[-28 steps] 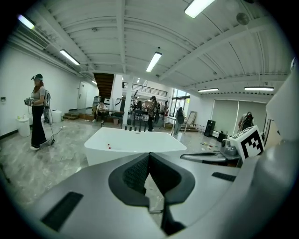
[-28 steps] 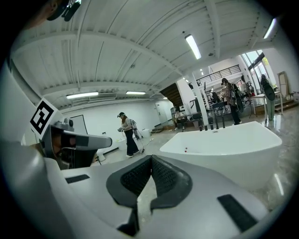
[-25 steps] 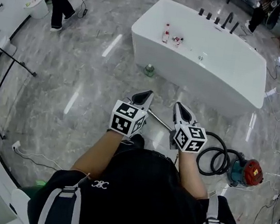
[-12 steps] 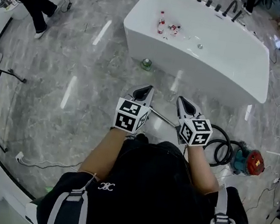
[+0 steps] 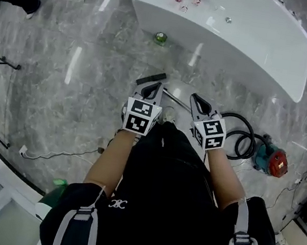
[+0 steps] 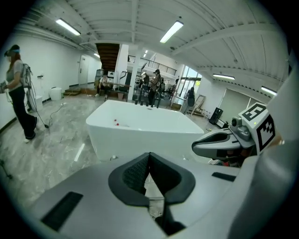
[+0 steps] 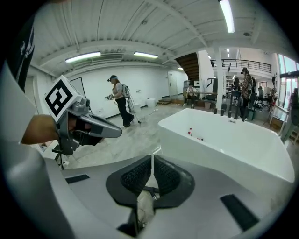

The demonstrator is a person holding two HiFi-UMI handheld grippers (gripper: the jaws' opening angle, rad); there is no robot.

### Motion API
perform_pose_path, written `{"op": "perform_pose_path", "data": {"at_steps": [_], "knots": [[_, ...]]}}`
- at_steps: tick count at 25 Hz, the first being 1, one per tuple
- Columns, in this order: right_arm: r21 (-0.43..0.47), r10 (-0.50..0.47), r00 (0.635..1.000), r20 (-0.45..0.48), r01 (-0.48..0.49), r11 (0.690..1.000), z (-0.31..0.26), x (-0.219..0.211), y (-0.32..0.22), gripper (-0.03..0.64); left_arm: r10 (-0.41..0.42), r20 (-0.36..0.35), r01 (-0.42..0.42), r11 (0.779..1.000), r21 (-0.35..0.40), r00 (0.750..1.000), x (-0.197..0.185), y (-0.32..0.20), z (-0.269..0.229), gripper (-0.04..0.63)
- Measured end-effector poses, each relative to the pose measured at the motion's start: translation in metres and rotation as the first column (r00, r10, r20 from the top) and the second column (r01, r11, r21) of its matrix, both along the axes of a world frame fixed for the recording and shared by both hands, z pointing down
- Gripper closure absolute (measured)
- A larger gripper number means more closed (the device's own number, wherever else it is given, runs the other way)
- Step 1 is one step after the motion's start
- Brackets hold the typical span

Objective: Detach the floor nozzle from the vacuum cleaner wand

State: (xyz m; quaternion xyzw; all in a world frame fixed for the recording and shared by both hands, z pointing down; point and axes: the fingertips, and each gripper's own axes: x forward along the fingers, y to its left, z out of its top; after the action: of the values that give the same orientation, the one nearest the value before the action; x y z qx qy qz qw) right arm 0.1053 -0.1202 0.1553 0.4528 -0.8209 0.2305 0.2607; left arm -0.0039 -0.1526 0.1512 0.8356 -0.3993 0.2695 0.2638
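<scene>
Plainly both pairs of fingers are pressed together with nothing between them. The left gripper (image 5: 153, 90) and right gripper (image 5: 197, 103) hang side by side above the marble floor (image 5: 59, 105). The black floor nozzle (image 5: 150, 79) lies on the floor just beyond the left gripper's tip. Its silver wand (image 5: 175, 99) runs between the grippers toward the coiled hose (image 5: 241, 139) and the teal-and-red vacuum body (image 5: 270, 160), near a white bathtub (image 5: 240, 40).

black short-sleeved top (image 5: 157, 194) with a small white emblem (image 5: 109, 202) on the chest. grey webbing straps (image 5: 74, 227) with buckles run over both shoulders. the left tongs (image 5: 156, 86) and right tongs (image 5: 194, 99) are grey with black ribbed pads (image 6: 134, 173), and each carries a black-and-white marker cube (image 5: 140, 117).
</scene>
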Motion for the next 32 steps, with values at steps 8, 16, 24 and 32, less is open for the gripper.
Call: {"op": "perform_pose_path", "data": {"at_steps": [8,16,24,32], "knots": [[-0.179,-0.140,0.989,-0.049,0.129,0.975,0.174,-0.006,-0.021,0.609,-0.006,0.028,0.010,0.989,-0.148,1.000,0.007,-0.018,0.155,0.585],[-0.229,-0.342,0.936,-0.087,0.315,0.921,0.400,-0.015,-0.025,0.546,-0.047,0.034,0.055,0.959,-0.278,0.998,-0.008,-0.021,0.355,0.586],[-0.487,-0.454,0.866,-0.211,0.309,0.817,0.634,-0.004,0.035,0.086,-0.061,0.056,0.079,0.893,-0.443,0.997,-0.030,0.071,0.472,0.584],[-0.561,-0.561,0.781,-0.276,0.343,0.753,0.781,-0.008,0.051,0.058,-0.062,0.047,0.077,0.848,-0.524,0.997,-0.038,0.122,0.549,0.584]]}}
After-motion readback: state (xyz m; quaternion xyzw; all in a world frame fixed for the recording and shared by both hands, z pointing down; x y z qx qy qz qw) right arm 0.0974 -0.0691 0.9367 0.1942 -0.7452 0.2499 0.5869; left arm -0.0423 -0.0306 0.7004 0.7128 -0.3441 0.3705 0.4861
